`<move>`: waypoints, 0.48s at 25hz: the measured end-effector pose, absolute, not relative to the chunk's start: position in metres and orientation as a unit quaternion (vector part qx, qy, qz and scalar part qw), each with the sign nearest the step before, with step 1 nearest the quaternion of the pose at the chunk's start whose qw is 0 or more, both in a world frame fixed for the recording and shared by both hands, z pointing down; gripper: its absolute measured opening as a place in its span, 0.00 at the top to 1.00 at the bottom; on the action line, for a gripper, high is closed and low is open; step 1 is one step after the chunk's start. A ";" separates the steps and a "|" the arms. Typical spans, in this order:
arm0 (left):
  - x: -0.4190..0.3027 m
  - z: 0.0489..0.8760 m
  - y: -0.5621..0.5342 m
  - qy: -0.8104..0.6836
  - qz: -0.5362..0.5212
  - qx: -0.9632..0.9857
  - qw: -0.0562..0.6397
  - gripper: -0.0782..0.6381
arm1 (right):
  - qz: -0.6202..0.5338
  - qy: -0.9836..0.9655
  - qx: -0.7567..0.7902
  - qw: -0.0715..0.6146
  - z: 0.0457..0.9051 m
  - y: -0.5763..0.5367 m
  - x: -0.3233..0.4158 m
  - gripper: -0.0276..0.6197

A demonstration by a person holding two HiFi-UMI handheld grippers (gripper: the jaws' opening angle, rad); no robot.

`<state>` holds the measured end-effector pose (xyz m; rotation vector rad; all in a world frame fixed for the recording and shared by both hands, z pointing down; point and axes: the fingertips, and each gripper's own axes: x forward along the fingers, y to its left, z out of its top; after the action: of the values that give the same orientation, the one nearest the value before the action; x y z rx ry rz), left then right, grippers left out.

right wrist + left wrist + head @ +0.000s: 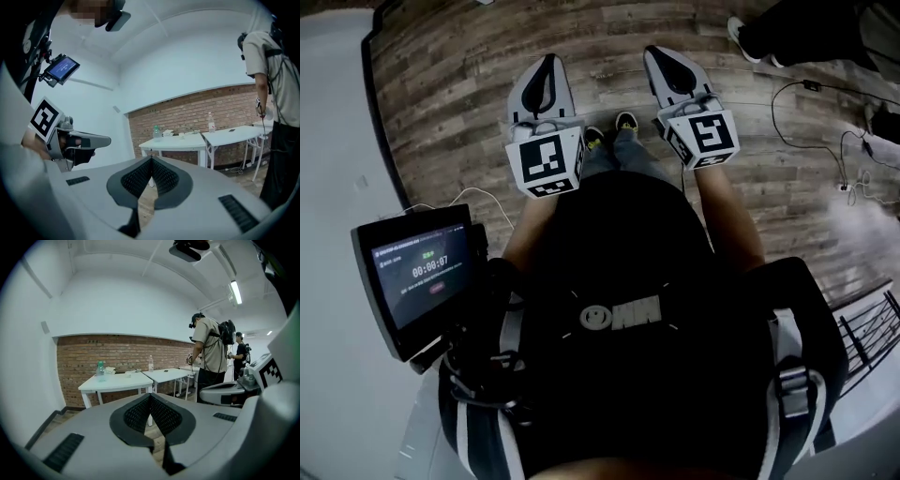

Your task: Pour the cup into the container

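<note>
Fingers of the left gripper are pressed together with nothing between them. The right gripper is likewise closed and empty. The 2 are held out side by side above the wooden floor. They are well apart from the white desk by the brick wall. On that desk stands a green-capped bottle. Near it is what looks like a small white cup, too small to be sure of.
</note>
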<state>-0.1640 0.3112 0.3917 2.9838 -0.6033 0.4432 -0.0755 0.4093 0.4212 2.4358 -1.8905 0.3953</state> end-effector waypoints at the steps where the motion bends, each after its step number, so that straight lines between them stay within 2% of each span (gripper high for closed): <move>1: -0.157 0.389 0.303 -0.194 0.144 0.970 0.029 0.90 | 0.128 -0.611 0.781 0.012 0.422 0.397 -0.072 0.95; 7: -0.149 0.398 0.211 -0.219 0.144 0.964 0.049 0.90 | 0.118 -0.651 0.749 0.026 0.425 0.284 -0.069 0.95; 12: -0.148 0.389 0.208 -0.219 0.125 0.967 0.043 0.90 | 0.091 -0.662 0.743 0.036 0.404 0.269 -0.076 0.95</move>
<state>-0.1484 0.2080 0.3887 2.9569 -0.6698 0.3814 -0.0757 0.2690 0.4045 2.2829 -2.0340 0.2806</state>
